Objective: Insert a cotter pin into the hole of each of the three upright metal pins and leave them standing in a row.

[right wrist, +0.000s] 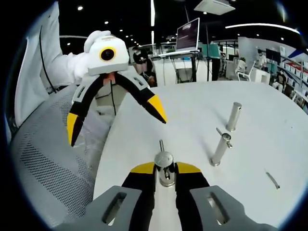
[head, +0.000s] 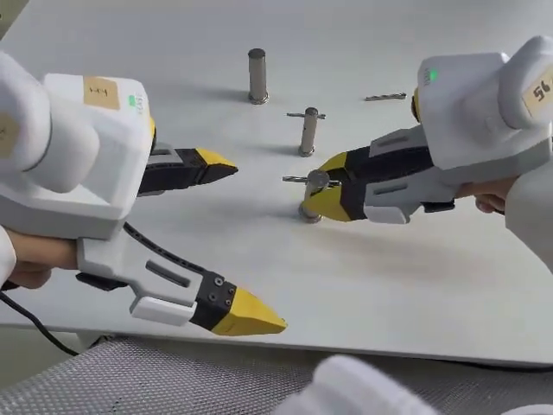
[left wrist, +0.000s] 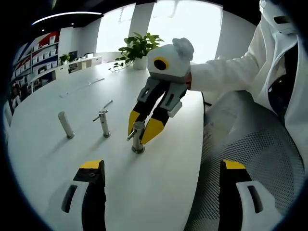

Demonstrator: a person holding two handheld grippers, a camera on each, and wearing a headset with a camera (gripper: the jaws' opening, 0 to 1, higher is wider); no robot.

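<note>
At centre of the head view, the nearest metal pin (head: 317,179) was gripped by the right tool (head: 313,186). The tool's yellow-tipped jaws were pressed in on either side of the pin's upper part, and the same tight clamp was confirmed in the right gripper view. A cotter pin (head: 294,179) was seen through that pin, poking out to the left of the jaws.

Just above it in the frame, the middle metal pin (head: 308,134) was seen upright on the white bench (head: 389,285). A second cotter pin (head: 304,114) was lodged crosswise near its top. Further up and to the left, the far metal pin (head: 257,76) was seen standing upright as well, so a slanting row was formed up the frame.

Over at upper right, a loose cotter pin (head: 385,97) was spotted lying flat on the bench, well apart from all three pins.

At the left of the frame, the left tool (head: 259,246) was held with its jaws spread wide. Nothing was caught between them, and it was kept apart from the row.
</note>
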